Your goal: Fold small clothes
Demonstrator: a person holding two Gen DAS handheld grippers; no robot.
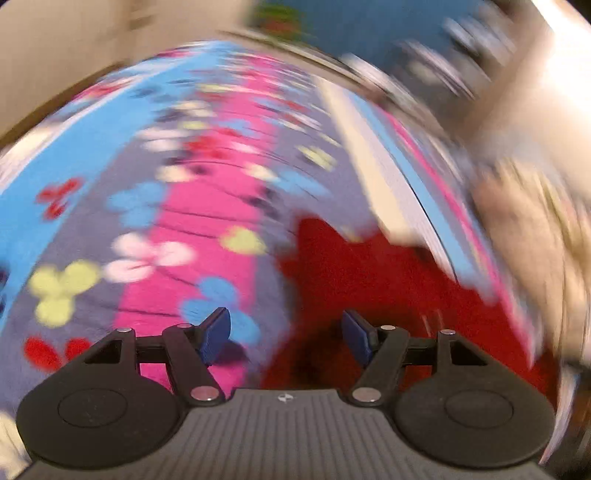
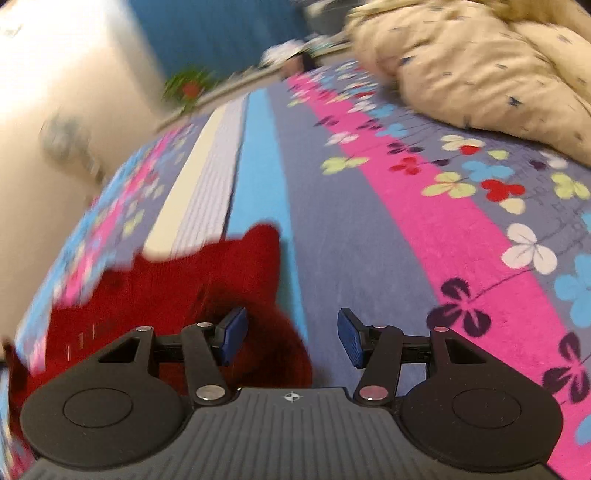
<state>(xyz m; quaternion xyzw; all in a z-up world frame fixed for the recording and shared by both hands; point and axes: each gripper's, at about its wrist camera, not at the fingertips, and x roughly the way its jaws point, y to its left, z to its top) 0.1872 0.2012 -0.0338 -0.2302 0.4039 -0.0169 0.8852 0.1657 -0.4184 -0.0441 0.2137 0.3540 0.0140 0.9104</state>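
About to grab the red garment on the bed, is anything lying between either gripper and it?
Nothing visible. The red garment lies directly ahead of the left gripper, and ahead-left of the right gripper, with only floral bedspread around. The beige quilt sits far off.

1. A bed cover (image 2: 332, 229) with pink, blue and grey stripes and clover prints is spread ahead of the jaws.
2. A cream quilt (image 2: 480, 74) is heaped beyond them, to the right.
3. A blue wall (image 2: 221, 33) is seen far ahead.
4. A pale, brightly lit surface (image 2: 55, 74) is seen at far left.
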